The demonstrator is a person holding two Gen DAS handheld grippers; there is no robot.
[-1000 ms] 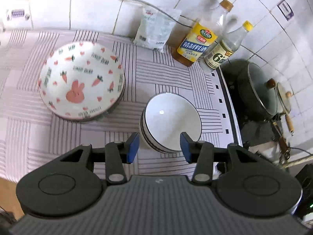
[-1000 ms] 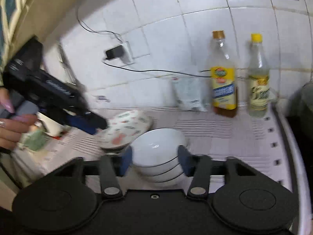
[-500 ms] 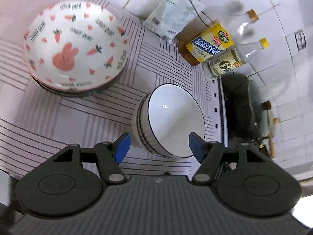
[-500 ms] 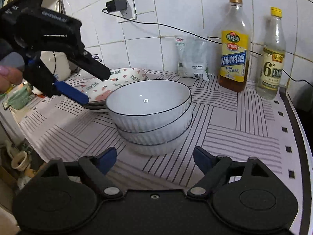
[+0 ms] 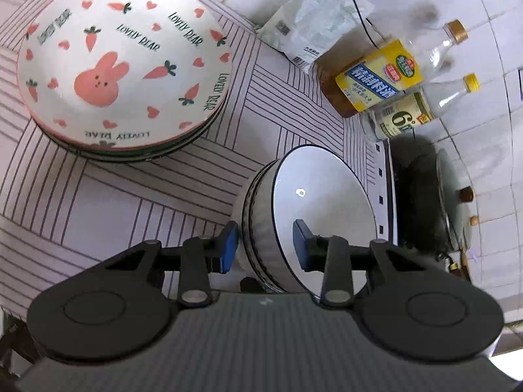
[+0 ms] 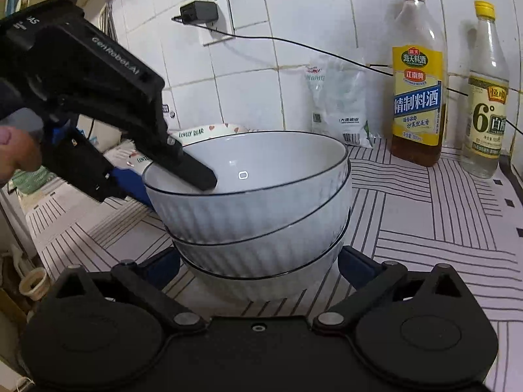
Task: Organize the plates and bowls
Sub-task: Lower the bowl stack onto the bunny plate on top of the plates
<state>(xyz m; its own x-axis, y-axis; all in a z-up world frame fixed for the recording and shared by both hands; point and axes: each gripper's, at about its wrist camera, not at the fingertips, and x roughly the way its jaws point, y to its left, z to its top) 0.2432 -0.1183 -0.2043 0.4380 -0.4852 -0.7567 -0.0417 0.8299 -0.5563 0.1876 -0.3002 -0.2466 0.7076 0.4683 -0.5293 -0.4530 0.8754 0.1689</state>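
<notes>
Left gripper (image 5: 264, 245) now straddles bowl stack (image 5: 307, 215) rim.

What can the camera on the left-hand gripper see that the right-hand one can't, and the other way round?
Only the left wrist view shows the whole rabbit-and-carrot plate stack from above, and the dark lidded pan past the cloth's edge.

Only the right wrist view shows the wall charger, and the left gripper from outside, one finger inside the top bowl's rim and one outside. It also shows three nested bowls side-on.

Both show the white bowl stack, the two bottles, the white packet and the striped cloth.
</notes>
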